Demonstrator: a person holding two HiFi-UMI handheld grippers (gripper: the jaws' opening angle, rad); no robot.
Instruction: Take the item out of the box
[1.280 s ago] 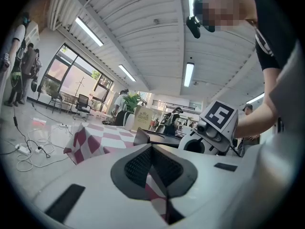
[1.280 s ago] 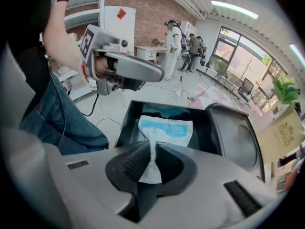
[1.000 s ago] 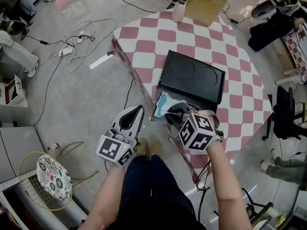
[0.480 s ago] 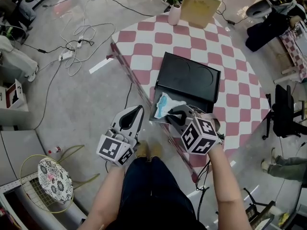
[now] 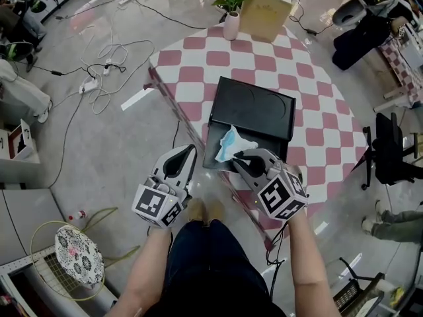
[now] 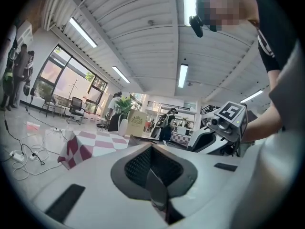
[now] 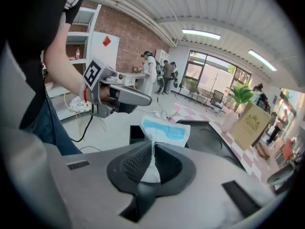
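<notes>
Bench (image 5: 310,91), pink-and-white checks, carries the black box (image 5: 254,107) near its front edge. Left gripper (image 5: 187,156) hangs just off the bench beside the box, jaws shut together on nothing. Right gripper (image 5: 239,157) sits at the box's near end, jaws pinched on an edge of the blue-and-white packet (image 5: 230,142), which stands up over the box's open end. We'd lift straight up and slowly: the pinch looks thin, so the packet may slip or snag.

A blue-and-white packet (image 5: 231,144) (perhaps a wipe) stands crumpled over the near end of the black box (image 5: 254,111).
</notes>
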